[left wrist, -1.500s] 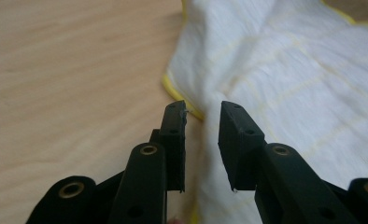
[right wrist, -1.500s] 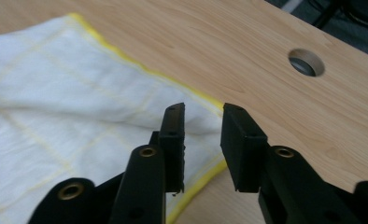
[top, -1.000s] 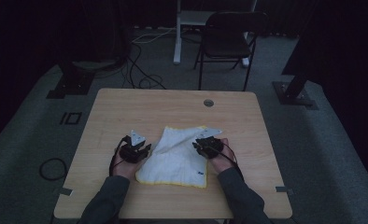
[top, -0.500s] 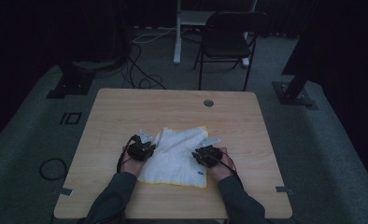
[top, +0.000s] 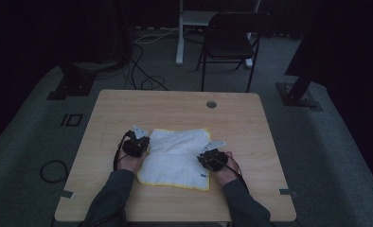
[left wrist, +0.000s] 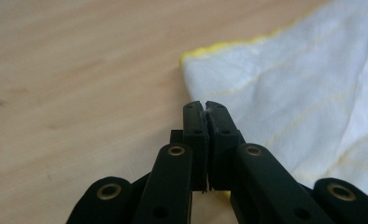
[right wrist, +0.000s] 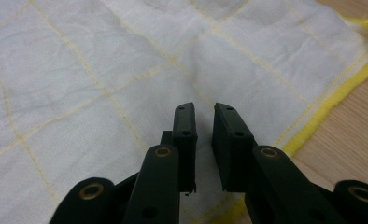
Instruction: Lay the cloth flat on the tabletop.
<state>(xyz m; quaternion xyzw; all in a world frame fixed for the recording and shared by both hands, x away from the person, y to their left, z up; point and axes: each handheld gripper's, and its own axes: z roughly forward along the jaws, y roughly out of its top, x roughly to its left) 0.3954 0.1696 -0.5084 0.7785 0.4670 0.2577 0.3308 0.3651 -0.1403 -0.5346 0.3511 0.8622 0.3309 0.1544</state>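
White cloth [top: 177, 158] w/ yellow hem lies flat mid-worktop [top: 175, 104], near the person's edge; roughly square, no clear long axis, sides slightly skewed to the worktop edges. Left claw [top: 138, 142] at the cloth's left edge, clenched, a sliver of fabric seemingly pinched. Right claw [top: 208, 158] over the cloth's right side, released: narrow gap, closing just now, nothing between the pads. Both forearms come in low from the near side.

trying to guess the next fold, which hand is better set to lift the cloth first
Left, probably. The left gripper has just closed its jaws on the edge of the white cloth, a sliver of fabric showing between the pads. The right gripper hovers over the cloth with a gap between its jaws, gripping nothing yet.
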